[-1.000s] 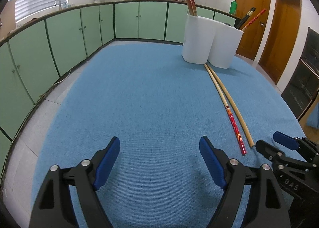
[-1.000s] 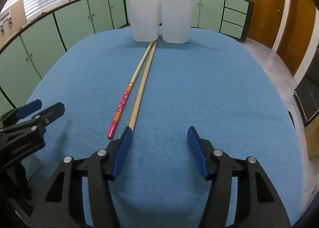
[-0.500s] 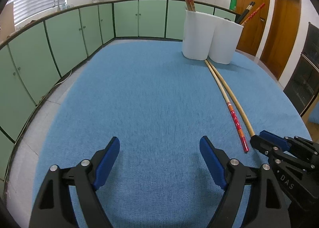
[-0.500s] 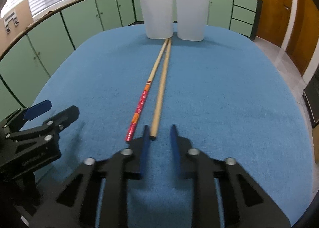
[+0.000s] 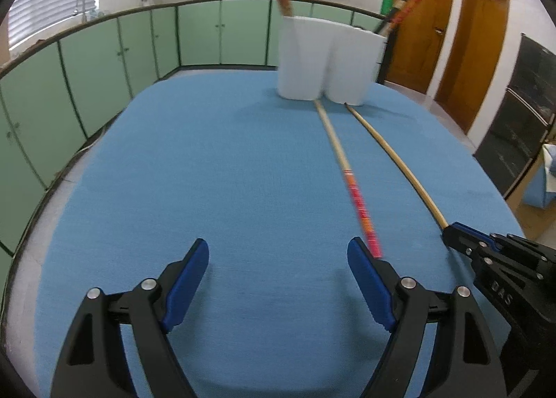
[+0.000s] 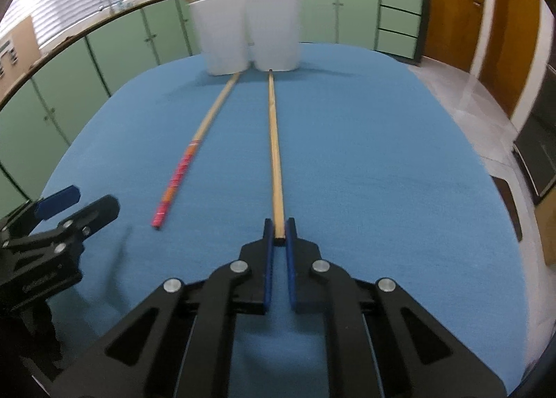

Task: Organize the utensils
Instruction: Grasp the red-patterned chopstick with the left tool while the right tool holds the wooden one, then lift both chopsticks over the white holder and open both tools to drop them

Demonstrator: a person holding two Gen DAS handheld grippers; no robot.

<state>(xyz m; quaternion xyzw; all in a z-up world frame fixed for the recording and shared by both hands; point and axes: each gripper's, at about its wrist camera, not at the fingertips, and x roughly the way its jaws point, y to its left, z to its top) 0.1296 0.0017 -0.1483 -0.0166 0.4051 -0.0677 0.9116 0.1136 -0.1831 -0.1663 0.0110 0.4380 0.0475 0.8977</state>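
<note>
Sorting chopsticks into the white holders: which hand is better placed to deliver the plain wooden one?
Right. The right gripper is already shut on the plain chopstick at its near end; the left gripper is open and empty, nearer the red-patterned chopstick.

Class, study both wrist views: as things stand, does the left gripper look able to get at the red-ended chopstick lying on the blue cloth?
Probably yes. The left gripper is open, and the red-ended chopstick lies bare on the cloth, its near tip by the gripper's right finger. The right gripper, shut on the plain chopstick, sits off to the side.
</note>
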